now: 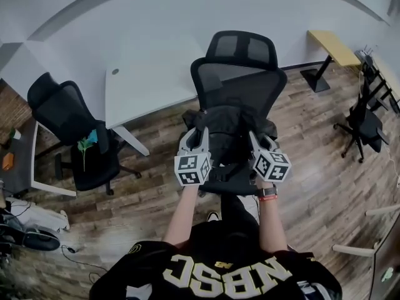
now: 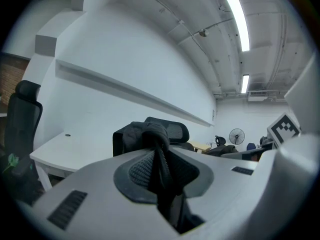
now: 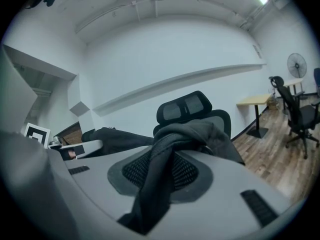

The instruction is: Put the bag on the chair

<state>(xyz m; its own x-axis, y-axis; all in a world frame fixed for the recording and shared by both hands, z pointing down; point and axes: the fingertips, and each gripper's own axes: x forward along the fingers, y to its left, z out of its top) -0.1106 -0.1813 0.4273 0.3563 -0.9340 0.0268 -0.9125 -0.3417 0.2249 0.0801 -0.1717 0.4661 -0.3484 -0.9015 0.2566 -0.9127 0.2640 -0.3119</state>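
Head view: left tool (image 1: 200, 136) and right tool (image 1: 255, 137) are each clamping, nearly closed, on the bag (image 1: 228, 133), holding it at the chair (image 1: 236, 83)

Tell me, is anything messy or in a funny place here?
Nothing looks spilled or broken. Two small oddities: a green thing rests on the black chair at the left, which is an unusual spot for it, and a loose cable trails over the wooden floor at the lower left.

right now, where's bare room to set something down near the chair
White desk top behind-left of the chair is bare; so is the wood floor between chair and yellow table. The chair is crowded: bag, left gripper, right gripper.
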